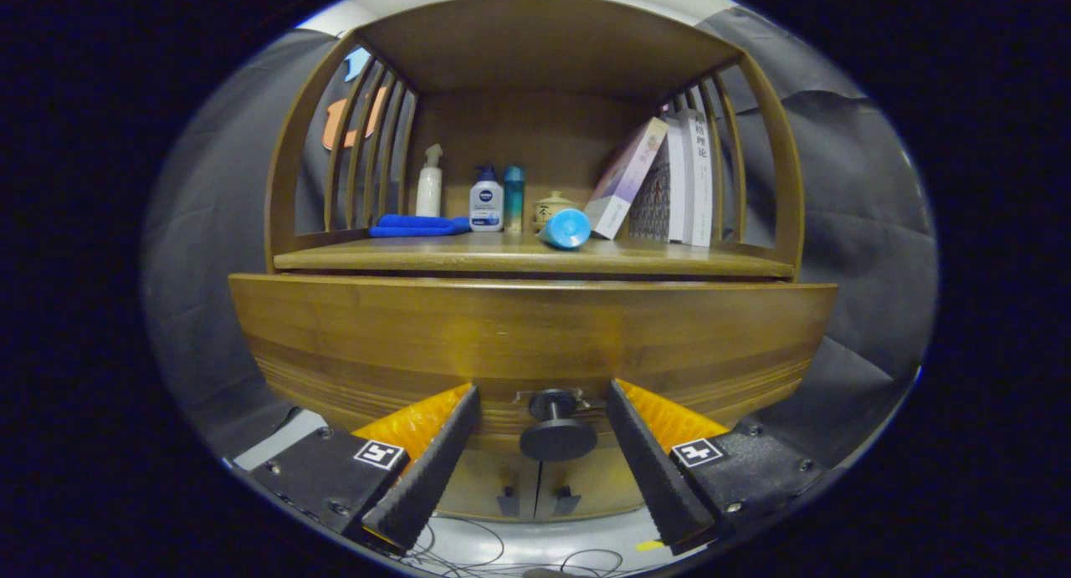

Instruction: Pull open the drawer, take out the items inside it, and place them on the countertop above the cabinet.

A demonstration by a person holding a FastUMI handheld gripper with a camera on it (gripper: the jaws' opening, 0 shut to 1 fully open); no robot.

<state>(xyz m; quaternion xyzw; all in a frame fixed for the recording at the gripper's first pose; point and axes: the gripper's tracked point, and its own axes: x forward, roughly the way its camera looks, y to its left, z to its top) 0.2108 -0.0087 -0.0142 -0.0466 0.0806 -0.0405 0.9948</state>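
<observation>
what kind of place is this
Likely a staged home corner in a recording booth: a wooden cabinet with toiletry bottles and books, black cloth behind. The open tool flanks the drawer knob.

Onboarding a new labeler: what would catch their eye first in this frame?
First the dark round drawer knob, sitting between the open fingers of the gripper, neither finger touching it. Behind it is the wide wooden drawer front. Above, on the countertop, a light blue cylinder lies on its side in front of a row of bottles, with leaning books beside it.
</observation>
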